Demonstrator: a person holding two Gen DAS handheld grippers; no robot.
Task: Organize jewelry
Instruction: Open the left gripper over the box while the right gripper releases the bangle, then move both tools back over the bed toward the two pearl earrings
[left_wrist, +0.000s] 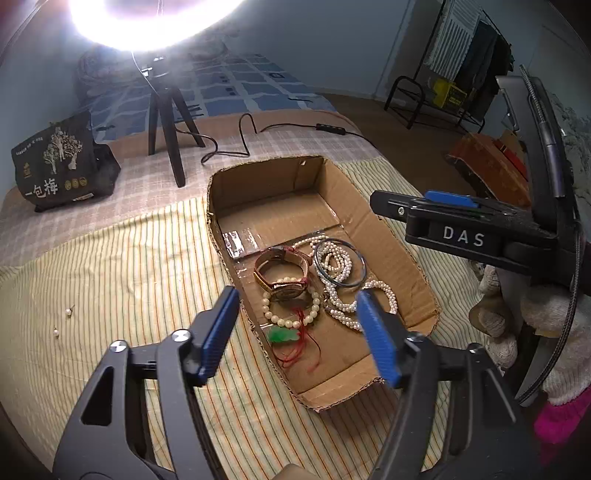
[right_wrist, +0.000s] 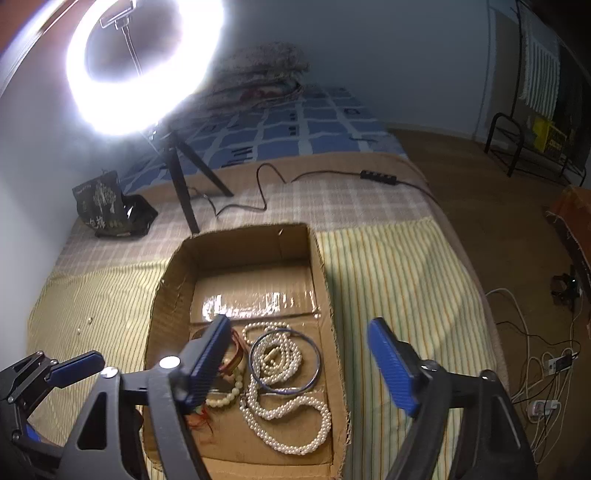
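Both tools, left tool (left_wrist: 297, 336) and right tool (right_wrist: 299, 363), hang wide apart and empty above the cardboard box (left_wrist: 391, 236) of pearls (right_wrist: 291, 413), bangle (right_wrist: 286, 360) and watch (left_wrist: 282, 273) on the bed's striped sheet (left_wrist: 110, 266), a ring light (right_wrist: 147, 66) near its far edge.

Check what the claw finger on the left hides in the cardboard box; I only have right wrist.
Observer: A brown-strap wristwatch lies inside the open cardboard box.
Operator: Anything nearer than it?
Observer: A green pendant on red cord, just past a cream bead bracelet.
Operator: Left claw carrying anything?
Observer: No. The left claw is open above the box, nothing between its pads.
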